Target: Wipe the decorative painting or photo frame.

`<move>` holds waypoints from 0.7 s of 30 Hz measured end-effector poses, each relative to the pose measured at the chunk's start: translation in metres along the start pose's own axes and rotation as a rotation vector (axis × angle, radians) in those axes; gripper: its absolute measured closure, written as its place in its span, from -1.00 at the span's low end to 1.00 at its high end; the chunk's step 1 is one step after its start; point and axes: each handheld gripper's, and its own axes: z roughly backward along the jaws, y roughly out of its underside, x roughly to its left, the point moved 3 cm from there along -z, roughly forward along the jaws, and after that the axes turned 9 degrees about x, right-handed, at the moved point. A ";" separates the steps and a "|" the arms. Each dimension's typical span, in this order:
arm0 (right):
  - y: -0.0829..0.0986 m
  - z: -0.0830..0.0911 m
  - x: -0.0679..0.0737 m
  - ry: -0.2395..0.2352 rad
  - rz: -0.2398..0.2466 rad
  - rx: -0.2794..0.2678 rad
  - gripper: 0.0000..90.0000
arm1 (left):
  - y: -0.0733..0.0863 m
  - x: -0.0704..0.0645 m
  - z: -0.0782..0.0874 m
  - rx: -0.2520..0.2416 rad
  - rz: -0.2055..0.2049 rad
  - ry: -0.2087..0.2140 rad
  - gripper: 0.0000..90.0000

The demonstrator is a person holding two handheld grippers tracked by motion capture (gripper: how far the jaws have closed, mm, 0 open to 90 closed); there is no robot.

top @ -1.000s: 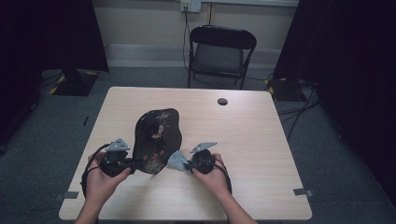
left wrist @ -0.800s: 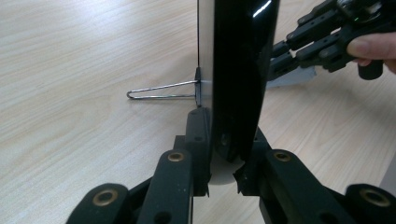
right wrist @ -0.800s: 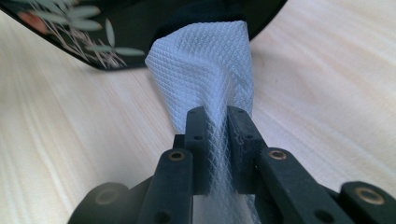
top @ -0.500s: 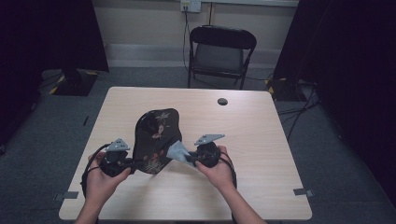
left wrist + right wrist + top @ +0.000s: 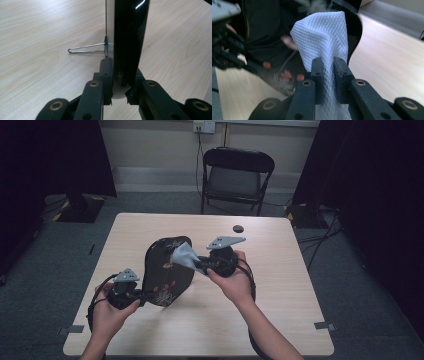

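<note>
Pale wood table [image 5: 280, 290], folding chair [image 5: 235, 177] behind. Left gripper [image 5: 131, 295] low, clamping black plate [image 5: 167, 270] upright; right gripper [image 5: 202, 265] raised, pinching white cloth [image 5: 324, 32] against plate.

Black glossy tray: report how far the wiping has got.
Done: the left gripper clamps the black tray on edge, and the right gripper grips the white cloth. In hand: the cloth lies against the tray's flowered face. Left: how much is wiped already cannot be told.
</note>
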 end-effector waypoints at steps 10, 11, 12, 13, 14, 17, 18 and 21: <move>-0.026 0.002 0.000 0.035 0.012 -0.019 0.78 | 0.000 0.000 0.000 0.000 -0.002 0.001 0.75; -0.025 0.000 0.000 0.032 0.008 -0.016 0.78 | 0.000 0.000 0.000 0.000 -0.002 0.000 0.75; -0.025 0.000 -0.001 0.031 0.007 -0.017 0.78 | 0.000 0.000 0.000 0.003 -0.005 0.002 0.75; -0.023 -0.001 -0.001 0.029 0.003 -0.016 0.78 | 0.000 0.000 0.000 0.003 -0.005 0.002 0.75; -0.022 -0.002 -0.002 0.028 0.003 -0.015 0.78 | 0.000 0.000 0.000 0.003 -0.005 0.002 0.75; -0.018 -0.005 -0.002 0.026 0.000 -0.007 0.78 | 0.000 0.000 0.000 0.006 -0.005 0.002 0.75; -0.018 -0.005 -0.002 0.024 0.000 -0.005 0.78 | 0.000 0.000 0.000 0.005 -0.004 0.002 0.75; -0.013 -0.008 -0.001 0.017 -0.001 -0.004 0.78 | 0.000 0.000 0.000 0.006 -0.005 0.001 0.75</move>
